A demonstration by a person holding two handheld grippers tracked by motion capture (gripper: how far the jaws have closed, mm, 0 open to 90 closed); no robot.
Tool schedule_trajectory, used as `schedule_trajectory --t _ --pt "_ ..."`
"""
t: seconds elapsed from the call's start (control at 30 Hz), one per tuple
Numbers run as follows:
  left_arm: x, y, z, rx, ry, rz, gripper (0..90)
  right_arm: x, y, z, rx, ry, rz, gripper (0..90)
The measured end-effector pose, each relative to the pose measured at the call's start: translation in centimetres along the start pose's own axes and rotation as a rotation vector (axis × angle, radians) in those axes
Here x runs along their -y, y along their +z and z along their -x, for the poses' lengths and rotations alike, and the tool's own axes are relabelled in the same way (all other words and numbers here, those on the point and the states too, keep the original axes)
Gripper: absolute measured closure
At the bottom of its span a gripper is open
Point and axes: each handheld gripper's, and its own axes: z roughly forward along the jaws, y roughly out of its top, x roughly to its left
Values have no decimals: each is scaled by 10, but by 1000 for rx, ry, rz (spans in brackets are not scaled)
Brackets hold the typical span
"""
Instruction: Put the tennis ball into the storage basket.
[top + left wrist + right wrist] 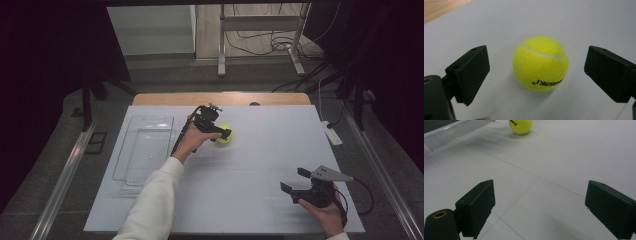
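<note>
My left hand-held gripper (220, 134) straddles the tennis ball (540, 63) on the white worktop (260, 150) with jaws apart and clear of it, so an off-centre closure would likely roll the ball away.

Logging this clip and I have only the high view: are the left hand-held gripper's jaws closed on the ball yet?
Observer: No. The left hand-held gripper is open, with the tennis ball between its jaws, a gap on each side.
Operator: Any marking on the ball?
Observer: Black lettering low on its near side, upside down in the left gripper view.
Operator: And the right one?
Observer: The right hand-held gripper is open over bare white table.
</note>
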Motion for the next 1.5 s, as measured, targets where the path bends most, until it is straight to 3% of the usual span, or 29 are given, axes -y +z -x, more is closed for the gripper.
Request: schedule_trajectory --t 0.6,0.83,1.03,1.17,1.23,1.5 --pt "-7 20 4 10 8 -36 76 0 0 1 2 4 3 97" --pt "-5 28 4 10 -3 -74 81 0 0 1 1 3 3 97" --pt "-3 32 4 10 -7 -94 115 0 0 1 1 2 2 97" --pt "-2 35 4 -4 -11 -114 172 0 0 1 2 3 1 97" --pt "-1 36 5 10 -15 -115 216 0 0 1 1 2 1 97" --pt "-2 35 9 -10 16 -109 264 1 0 2 3 7 2 97"
